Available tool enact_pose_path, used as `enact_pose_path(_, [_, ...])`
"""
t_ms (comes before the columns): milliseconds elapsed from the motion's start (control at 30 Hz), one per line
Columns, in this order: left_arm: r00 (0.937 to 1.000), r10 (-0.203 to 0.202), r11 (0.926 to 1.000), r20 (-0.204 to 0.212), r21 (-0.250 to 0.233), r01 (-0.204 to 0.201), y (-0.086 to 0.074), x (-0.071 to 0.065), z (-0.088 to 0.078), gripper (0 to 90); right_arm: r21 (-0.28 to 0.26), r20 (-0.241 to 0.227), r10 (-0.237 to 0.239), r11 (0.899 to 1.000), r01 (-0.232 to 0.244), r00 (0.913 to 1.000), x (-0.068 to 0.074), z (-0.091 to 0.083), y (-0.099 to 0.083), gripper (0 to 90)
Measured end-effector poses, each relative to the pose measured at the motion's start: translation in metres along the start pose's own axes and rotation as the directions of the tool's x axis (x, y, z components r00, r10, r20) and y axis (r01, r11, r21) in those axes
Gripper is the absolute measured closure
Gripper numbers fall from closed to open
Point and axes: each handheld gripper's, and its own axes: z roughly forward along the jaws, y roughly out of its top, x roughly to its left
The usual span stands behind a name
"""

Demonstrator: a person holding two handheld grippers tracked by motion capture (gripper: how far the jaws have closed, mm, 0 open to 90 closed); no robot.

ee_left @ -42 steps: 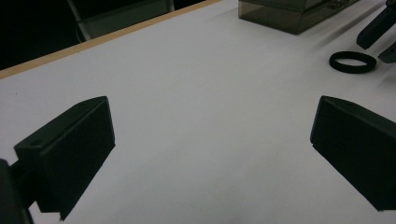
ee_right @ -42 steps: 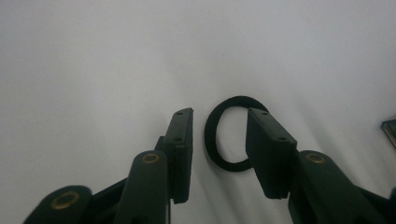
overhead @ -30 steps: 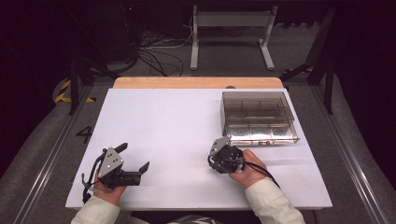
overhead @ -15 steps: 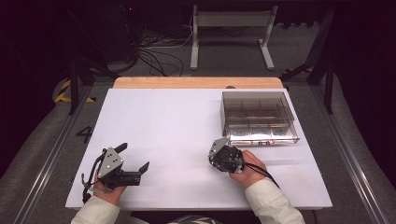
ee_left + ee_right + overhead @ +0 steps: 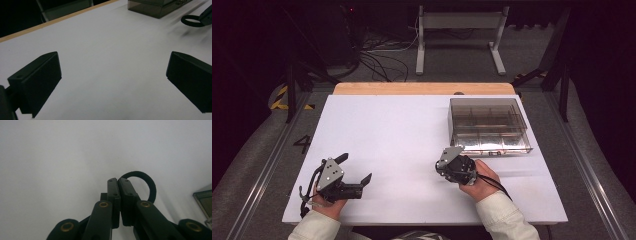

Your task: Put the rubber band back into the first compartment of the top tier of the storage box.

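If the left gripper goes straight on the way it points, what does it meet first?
Probably nothing nearby: the left gripper, open, faces bare white table. The black ring and clear box lie off to the right.

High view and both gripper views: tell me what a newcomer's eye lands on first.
First, the clear compartment box at the far right of the white table. Next, in the right gripper view, the right gripper with its jaws shut on a black ring that sticks out to one side of them. Last, at the near left edge of the table, the left gripper with its jaws spread wide and nothing between them.
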Motion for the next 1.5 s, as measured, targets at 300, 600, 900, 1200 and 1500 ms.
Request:
enact_pose_path(300, [1.0000,0.001,1.0000,-0.001,-0.002,-0.001,0.000,0.000,0.000,0.6,-0.031,0.004,0.002,1.000,-0.002,1.0000,0.001,-0.007,0.001,87.4])
enact_pose_path(600, [1.0000,-0.002,1.0000,0.001,-0.001,0.002,0.000,0.000,0.000,0.6,-0.035,0.015,-0.005,0.999,0.006,0.9999,0.002,-0.011,0.003,87.4])
enact_pose_path(900, [1.0000,-0.002,1.0000,-0.001,-0.004,0.002,0.000,0.000,-0.001,0.6,-0.043,0.017,-0.007,0.999,0.008,0.9998,0.000,-0.022,0.009,87.4])
enact_pose_path(1200, [1.0000,-0.002,1.0000,0.000,-0.003,0.002,0.000,0.000,-0.001,0.6,-0.036,0.036,-0.015,0.999,0.017,0.9992,-0.004,-0.036,0.015,87.4])
enact_pose_path(1500, [1.0000,-0.003,1.0000,0.000,-0.003,0.003,0.000,0.000,-0.001,0.6,-0.048,0.049,-0.006,0.999,0.008,0.9988,-0.012,-0.050,0.020,87.3])
